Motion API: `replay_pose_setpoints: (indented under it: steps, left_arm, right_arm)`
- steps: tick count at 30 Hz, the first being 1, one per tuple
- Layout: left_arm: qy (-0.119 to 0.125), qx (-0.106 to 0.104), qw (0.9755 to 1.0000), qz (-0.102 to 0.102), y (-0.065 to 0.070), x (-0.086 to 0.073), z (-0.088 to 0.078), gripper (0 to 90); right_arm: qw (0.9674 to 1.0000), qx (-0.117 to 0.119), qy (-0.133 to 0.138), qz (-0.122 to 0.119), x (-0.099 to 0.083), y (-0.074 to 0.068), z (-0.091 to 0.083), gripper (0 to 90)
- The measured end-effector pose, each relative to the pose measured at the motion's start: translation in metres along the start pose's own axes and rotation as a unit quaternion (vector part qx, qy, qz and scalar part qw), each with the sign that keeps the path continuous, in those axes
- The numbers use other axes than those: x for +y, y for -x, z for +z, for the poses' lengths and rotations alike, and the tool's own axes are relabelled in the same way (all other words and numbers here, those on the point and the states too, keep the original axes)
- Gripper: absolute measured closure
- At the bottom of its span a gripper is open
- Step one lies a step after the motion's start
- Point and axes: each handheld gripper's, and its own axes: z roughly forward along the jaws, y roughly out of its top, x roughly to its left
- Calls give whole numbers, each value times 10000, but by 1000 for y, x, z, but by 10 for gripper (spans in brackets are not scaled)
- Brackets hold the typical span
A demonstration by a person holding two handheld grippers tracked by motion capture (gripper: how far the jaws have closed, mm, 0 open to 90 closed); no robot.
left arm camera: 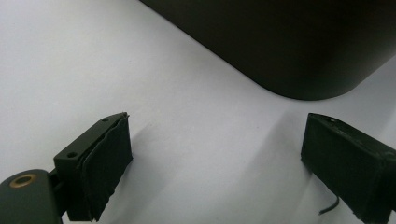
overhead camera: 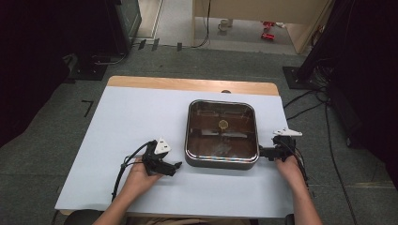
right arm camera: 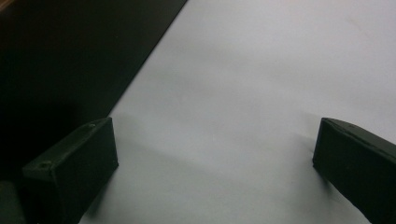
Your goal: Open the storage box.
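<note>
Forearms enter from the bottom edge of the high view, each hand carrying a two-jaw tool. On that view's left, the left gripper (overhead camera: 176,165) lies low on the white table cover (overhead camera: 126,117), pointing toward the near left corner of the square pan (overhead camera: 221,133) and standing just short of it. Its own camera shows the 2 black pads (left arm camera: 105,165) spread wide with bare white surface between them, so it is released and holds nothing; the pan's dark rounded corner (left arm camera: 299,46) sits just ahead of the jaws, apart from them.

At the pan's right side, the right gripper (overhead camera: 264,152) points inward at the near right corner, very close to the wall; whether it touches cannot be told from above. Its own view shows both jaws wide apart over the white cover, nothing between them, with the pan's dark wall (right arm camera: 70,60) just beside the left jaw.

Sitting right of the table's centre, the pan has a glass lid with a small round knob (overhead camera: 223,124) in the middle
</note>
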Motion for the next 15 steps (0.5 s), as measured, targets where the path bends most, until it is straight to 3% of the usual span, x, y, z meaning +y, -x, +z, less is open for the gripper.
replay_pose_setpoints:
  steps: [11, 15]
  left_arm:
    - [-123, 53, 9999, -64, 1, 4, 0, 86]
    - [-365, 40, 9993, -52, 1, 10, 1, 89]
  right_arm:
    - [10000, 3, 3, 7, 0, 0, 0, 0]
    - [10000, 3, 1, -2, 0, 0, 0, 0]
